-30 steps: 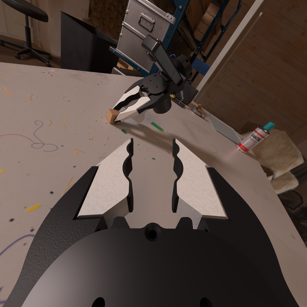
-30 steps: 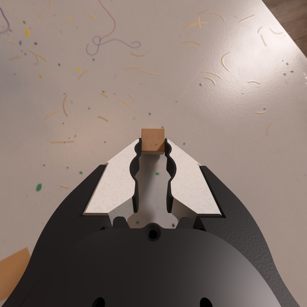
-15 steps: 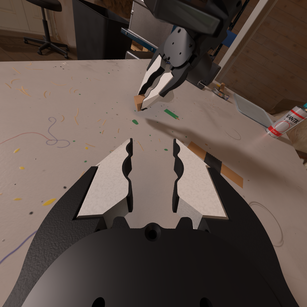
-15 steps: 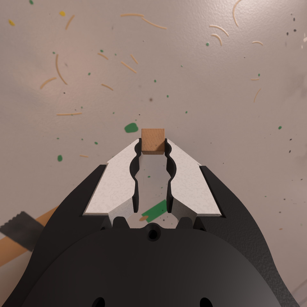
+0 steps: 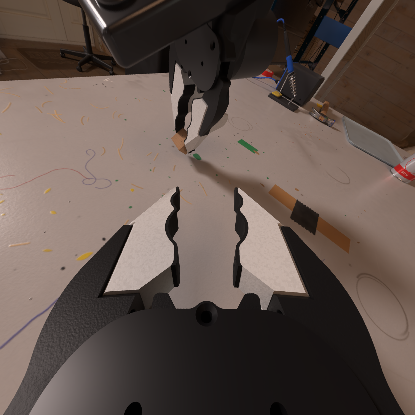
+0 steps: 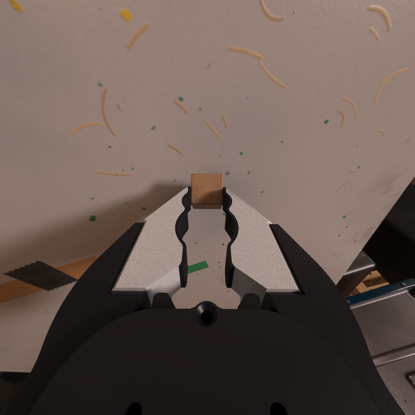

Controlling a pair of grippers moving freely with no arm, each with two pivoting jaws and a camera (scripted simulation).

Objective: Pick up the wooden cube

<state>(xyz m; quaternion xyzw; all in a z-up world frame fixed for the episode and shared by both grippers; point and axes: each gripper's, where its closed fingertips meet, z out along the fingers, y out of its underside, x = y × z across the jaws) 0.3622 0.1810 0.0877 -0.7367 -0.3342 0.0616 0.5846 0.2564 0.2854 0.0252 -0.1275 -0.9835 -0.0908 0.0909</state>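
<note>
The small wooden cube [image 6: 206, 190] sits pinched between the tips of my right gripper [image 6: 206, 192], which is shut on it. In the left wrist view the right gripper [image 5: 186, 137] hangs steeply over the table's middle, holding the cube [image 5: 179, 140] tilted and clear above the tabletop [image 5: 67, 134]. My left gripper [image 5: 206, 190] is open and empty, low over the near part of the table, well short of the cube.
A soldering station [image 5: 296, 87] and a small hammer [image 5: 322, 113] stand at the far right, a grey tray [image 5: 370, 141] and a spray can [image 5: 404, 170] at the right edge. An orange-and-black tape strip [image 5: 307, 219] lies flat. A metal case [image 6: 381, 314] is beyond the edge.
My right gripper has lifted the cube off the table and tipped steeply downward, rising toward the left camera. The left gripper has stayed open and drawn back a little.
</note>
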